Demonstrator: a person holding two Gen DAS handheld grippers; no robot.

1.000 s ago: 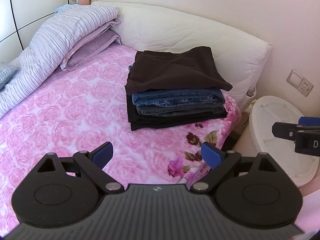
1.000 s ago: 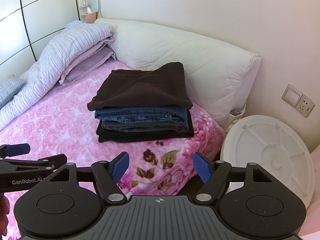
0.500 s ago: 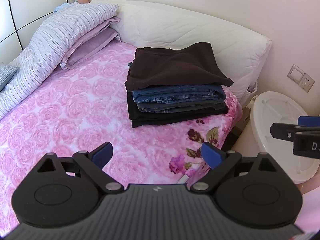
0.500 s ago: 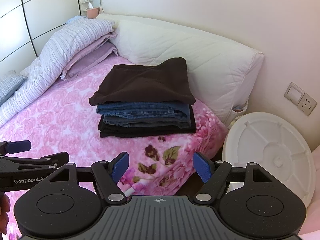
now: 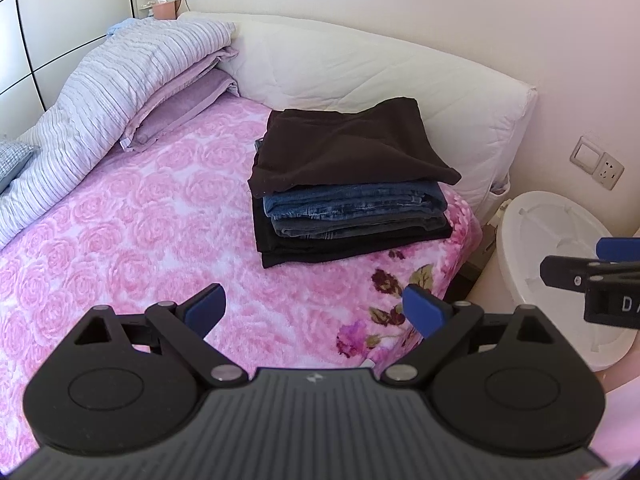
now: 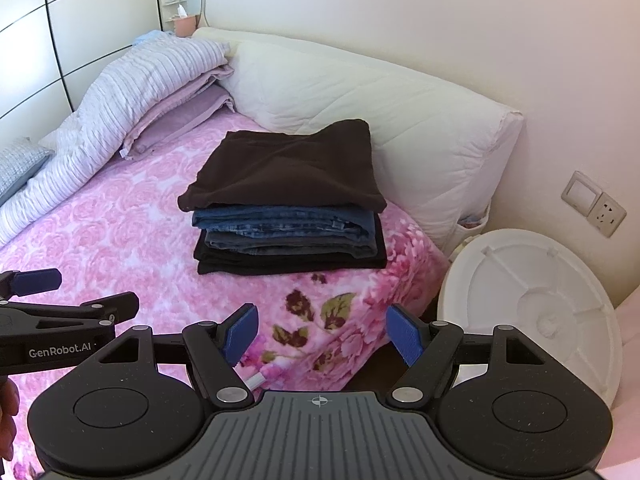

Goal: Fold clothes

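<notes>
A stack of folded clothes point(image 5: 348, 184) point(image 6: 288, 204) lies near the corner of the pink rose-patterned bed point(image 5: 132, 232) point(image 6: 120, 232). A dark brown piece is on top, blue jeans under it, black cloth at the bottom. My left gripper point(image 5: 316, 310) is open over the bedspread, well short of the stack, nothing between its blue pads. My right gripper point(image 6: 322, 334) is open too, above the bed's flowered corner, and holds nothing. Each gripper shows at the edge of the other's view.
A white padded headboard cushion point(image 5: 380, 76) point(image 6: 360, 96) stands behind the stack. A striped quilt and lilac pillows point(image 5: 132, 92) point(image 6: 148, 92) lie at the left. A round white lid point(image 5: 560, 268) point(image 6: 532, 312) leans beside the bed under a wall socket point(image 6: 604, 210).
Both views have tilted slightly, so the stack sits a little higher in frame. The grippers stay open and nothing was grasped.
</notes>
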